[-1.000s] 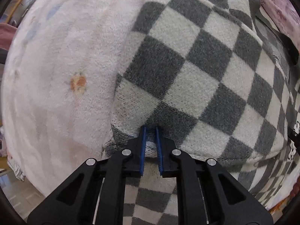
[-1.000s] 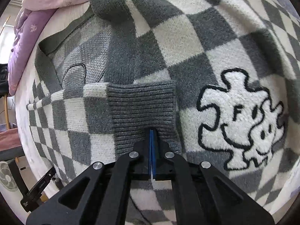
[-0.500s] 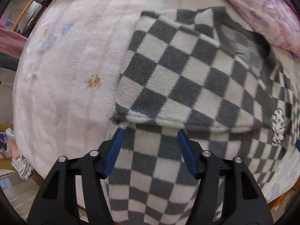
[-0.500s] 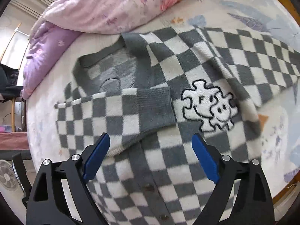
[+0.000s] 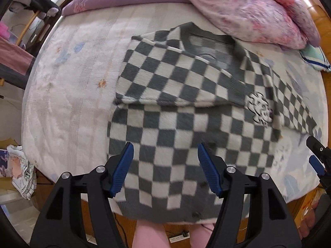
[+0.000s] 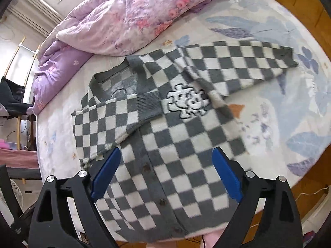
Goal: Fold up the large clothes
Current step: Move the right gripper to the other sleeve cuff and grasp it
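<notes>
We find the left claw (image 5: 165, 167) with its jaws parting, blue pads well separated and nothing between them; it hangs above the lower body of the checkered cardigan (image 5: 186, 128) without touching it. The right claw (image 6: 165, 171) stands spread wide and likewise empty, above the button placket (image 6: 153, 177) of the same garment. The cardigan lies flat on the bed (image 5: 68, 95), front up, its hem at the near edge of the mattress and its collar toward the floral duvet (image 6: 132, 18) heaped at the far side. One sleeve (image 6: 109, 122) is laid across the chest, its ribbed cuff ending just beside the embroidered patch (image 6: 187, 102). The other sleeve (image 6: 244, 64) lies stretched outward over the bedsheet, not yet folded. In our judgement, the first sleeve fold is complete and both claws are free between steps. The next move calls for taking the outstretched sleeve near its cuff, with a second hold nearer the shoulder, and carrying it across the chest to lie over the first, keeping the body panel undisturbed. After that the hem would need bringing up toward the collar. The knit looks thick and soft; we expect a shallow pinch to slip, so a full bite of fabric is advisable.
</notes>
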{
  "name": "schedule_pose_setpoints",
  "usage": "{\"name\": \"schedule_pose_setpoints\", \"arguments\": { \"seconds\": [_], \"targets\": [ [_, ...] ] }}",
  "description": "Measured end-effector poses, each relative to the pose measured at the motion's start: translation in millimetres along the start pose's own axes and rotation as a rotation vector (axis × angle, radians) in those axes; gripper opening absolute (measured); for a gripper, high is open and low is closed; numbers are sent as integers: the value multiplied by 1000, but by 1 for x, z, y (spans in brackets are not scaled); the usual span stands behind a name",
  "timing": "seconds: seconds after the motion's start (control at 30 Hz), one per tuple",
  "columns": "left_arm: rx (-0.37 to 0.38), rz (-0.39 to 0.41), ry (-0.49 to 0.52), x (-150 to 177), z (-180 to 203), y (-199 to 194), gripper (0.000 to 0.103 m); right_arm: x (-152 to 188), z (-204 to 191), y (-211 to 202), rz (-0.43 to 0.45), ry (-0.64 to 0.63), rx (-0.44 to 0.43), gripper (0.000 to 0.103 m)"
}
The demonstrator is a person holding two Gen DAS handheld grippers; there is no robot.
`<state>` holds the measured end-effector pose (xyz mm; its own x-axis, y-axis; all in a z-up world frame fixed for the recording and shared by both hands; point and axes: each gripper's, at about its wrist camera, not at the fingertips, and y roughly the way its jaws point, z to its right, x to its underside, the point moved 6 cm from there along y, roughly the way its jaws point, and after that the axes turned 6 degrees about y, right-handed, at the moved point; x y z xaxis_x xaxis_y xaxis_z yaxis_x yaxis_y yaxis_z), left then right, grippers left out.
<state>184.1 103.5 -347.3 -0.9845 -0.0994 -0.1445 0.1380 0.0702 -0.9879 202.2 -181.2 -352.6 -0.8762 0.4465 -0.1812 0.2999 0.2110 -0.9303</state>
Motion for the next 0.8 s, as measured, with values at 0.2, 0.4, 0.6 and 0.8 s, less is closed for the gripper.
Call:
{"name": "schedule_pose_setpoints", "arguments": {
  "seconds": [0.2, 0.4, 0.6, 0.8],
  "targets": [
    [39, 46, 11, 29, 42, -48, 66, 7, 24, -54, 23, -14, -30, 86],
    [66, 81, 98, 38, 82, -81, 66, 3, 47, -94, 85, -25, 1, 86],
    [122, 148, 242, 24, 122, -99, 66, -5, 72, -120, 157, 77, 17, 86],
    [144, 176, 375, 3, 157, -102, 66, -9, 104, -143, 208, 189, 78, 86]
  ]
}}
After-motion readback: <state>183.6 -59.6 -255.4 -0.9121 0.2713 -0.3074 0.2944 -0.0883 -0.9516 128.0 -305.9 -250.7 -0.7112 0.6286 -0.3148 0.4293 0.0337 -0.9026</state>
